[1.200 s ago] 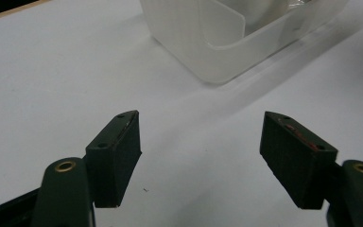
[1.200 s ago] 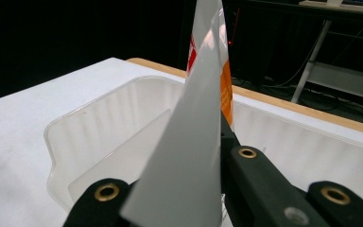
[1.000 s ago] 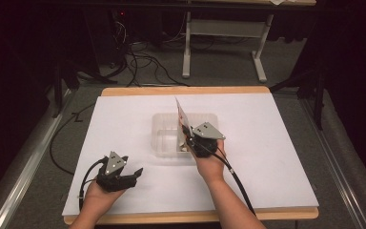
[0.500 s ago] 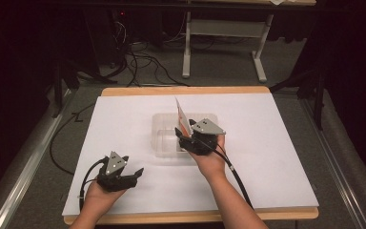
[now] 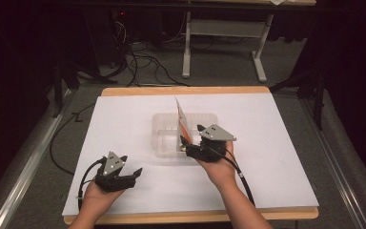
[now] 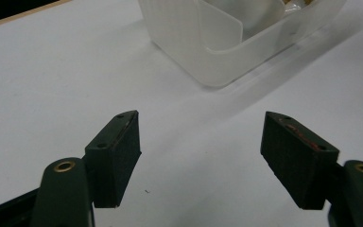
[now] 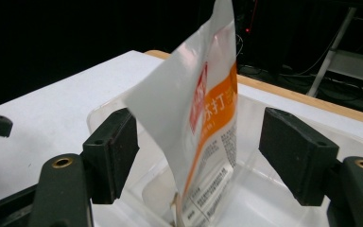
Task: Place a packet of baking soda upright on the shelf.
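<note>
The packet (image 7: pixel 203 127) is seen standing upright inside the clear plastic tray (image 5: pixel 164 138), its lower edge down in the tray and its top rising above the rim. Compared with the frame a second ago, the packet is found at much the same spot and tilt, and the right gripper (image 7: pixel 198 156) has been shifted only slightly beside it, while the left gripper (image 5: pixel 134 172) is kept where it was on the near left of the desk (image 5: pixel 276 143). On the packet a white upper part, an orange band and a red vertical strip are shown; the Chinese characters "苏打" can be read on the orange band, and the fine print below is too small to be made out. The fingers (image 7: pixel 111 151) of the right gripper are spread wide on either side of the packet, released, with no contact seen. The fingers (image 6: pixel 116 151) of the left gripper are likewise held apart, released, above the white desk surface, with a corner of the tray lying beyond them and nothing grasped.
</note>
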The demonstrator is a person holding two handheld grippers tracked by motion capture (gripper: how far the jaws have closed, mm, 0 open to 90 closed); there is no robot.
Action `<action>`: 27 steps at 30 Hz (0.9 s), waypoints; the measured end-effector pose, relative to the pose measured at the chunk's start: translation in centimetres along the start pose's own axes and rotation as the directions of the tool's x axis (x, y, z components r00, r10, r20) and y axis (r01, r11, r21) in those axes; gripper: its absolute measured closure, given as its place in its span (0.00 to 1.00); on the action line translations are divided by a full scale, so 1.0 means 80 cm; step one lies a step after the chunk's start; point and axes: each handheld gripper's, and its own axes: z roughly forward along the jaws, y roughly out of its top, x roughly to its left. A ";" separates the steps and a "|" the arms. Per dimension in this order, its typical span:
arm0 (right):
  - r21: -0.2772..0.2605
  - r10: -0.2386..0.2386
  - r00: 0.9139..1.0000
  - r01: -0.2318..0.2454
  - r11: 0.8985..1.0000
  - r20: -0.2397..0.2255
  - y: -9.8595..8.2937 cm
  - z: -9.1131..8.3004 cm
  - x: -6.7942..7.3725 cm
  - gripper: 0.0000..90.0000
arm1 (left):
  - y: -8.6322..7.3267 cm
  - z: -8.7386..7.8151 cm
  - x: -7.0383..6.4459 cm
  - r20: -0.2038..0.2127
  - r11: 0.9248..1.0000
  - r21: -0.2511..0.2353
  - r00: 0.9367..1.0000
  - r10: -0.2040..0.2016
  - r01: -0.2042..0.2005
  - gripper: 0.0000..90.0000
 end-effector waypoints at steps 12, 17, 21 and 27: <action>0.032 -0.003 0.999 0.002 0.999 0.037 -0.032 -0.064 -0.034 0.32 | -0.001 0.000 -0.001 0.009 1.000 -0.004 1.000 0.007 -0.007 0.32; 0.057 0.006 0.997 -0.011 0.998 0.080 -0.051 -0.088 -0.060 0.33 | -0.001 0.001 -0.002 0.009 1.000 -0.002 1.000 0.009 -0.009 0.32; 0.081 0.032 0.992 -0.042 0.996 0.123 -0.069 -0.109 -0.081 0.33 | -0.002 0.002 -0.003 0.014 1.000 0.003 1.000 0.012 -0.012 0.32; 0.118 0.057 0.977 -0.083 0.990 0.207 -0.113 -0.137 -0.112 0.38 | -0.003 0.005 -0.005 0.014 1.000 0.014 1.000 0.001 -0.001 0.32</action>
